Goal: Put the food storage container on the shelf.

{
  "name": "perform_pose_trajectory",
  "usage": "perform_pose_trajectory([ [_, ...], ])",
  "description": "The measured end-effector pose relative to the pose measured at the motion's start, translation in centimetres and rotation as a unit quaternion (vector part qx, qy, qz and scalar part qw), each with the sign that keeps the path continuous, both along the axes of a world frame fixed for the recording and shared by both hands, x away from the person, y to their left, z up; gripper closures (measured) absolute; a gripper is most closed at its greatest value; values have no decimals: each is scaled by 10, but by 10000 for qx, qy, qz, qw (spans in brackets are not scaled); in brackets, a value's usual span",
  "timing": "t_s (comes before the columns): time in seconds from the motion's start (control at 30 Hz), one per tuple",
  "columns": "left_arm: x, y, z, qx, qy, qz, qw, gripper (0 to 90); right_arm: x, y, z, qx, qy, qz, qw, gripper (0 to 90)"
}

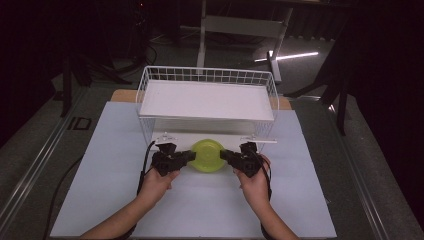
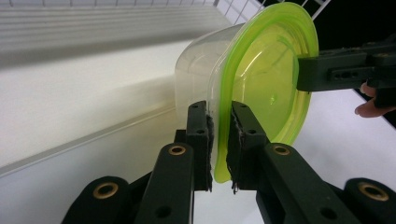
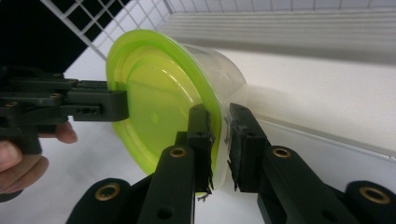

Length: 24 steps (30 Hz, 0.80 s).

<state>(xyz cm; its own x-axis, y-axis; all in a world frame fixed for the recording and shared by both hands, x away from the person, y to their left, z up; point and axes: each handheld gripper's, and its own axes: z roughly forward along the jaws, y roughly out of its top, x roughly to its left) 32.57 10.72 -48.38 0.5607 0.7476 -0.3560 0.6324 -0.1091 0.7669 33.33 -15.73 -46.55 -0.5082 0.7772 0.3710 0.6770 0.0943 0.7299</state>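
Lime-green lid point(image 1: 207, 155) caps clear plastic tub point(image 2: 198, 70), held above surface point(image 1: 115, 165) at front of white wire rack point(image 1: 207, 75). Left hand-held gripper point(image 2: 219, 140) pinches lid rim; right hand-held gripper point(image 3: 219, 140) pinches opposite rim. Tub body hidden from above. Lid faces up, tub axis vertical.

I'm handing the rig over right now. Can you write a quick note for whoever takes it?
Left claw: shut on the green lid's rim.
Right claw: shut on the opposite rim.
Container: clear tub with green lid, held between both claws at the front opening of the wire rack, over the white table.
Done: two-sided grip.
Left: probably placing it; keep both claws shut while moving.
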Motion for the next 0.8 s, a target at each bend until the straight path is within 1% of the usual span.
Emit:
perform_pose_trajectory([
  [0.13,8,0,-7,-9,58,71,10000,808,7,4,-5,-95,-30,-64,9999,799],
  [0.17,10,0,-7,-16,64,85,9999,808,8,5,-5,-182,-72,-95,9998,798],
  [0.27,15,0,-11,-73,139,135,9998,808,14,7,-8,-204,-71,-136,9997,798],
  [0.37,19,0,-15,-67,179,146,9997,808,18,8,-11,-223,-58,-194,9995,798],
  [0.4,21,-1,-15,-31,189,150,9997,808,19,8,-13,-216,-59,-196,9996,797],
  [0.43,22,-1,-16,-18,180,157,9997,808,20,8,-14,-202,-40,-215,9996,797],
  [0.5,24,-1,-17,10,174,139,9998,808,22,8,-17,-232,-96,-230,9994,795],
  [0.6,26,-1,-19,-4,175,128,9998,807,23,9,-18,-287,-118,-240,9992,794],
  [0.63,29,0,-22,3,130,116,9998,807,24,10,-19,-314,-136,-251,9991,794],
  [0.67,30,0,-22,-50,109,106,9999,807,26,10,-19,-334,-165,-239,9990,792],
  [0.73,31,1,-21,-76,117,106,9998,807,28,10,-19,-347,-220,-221,9989,790],
  [0.8,31,-1,-20,2,10,104,9999,803,30,10,-19,-349,-259,-222,9988,787],
])
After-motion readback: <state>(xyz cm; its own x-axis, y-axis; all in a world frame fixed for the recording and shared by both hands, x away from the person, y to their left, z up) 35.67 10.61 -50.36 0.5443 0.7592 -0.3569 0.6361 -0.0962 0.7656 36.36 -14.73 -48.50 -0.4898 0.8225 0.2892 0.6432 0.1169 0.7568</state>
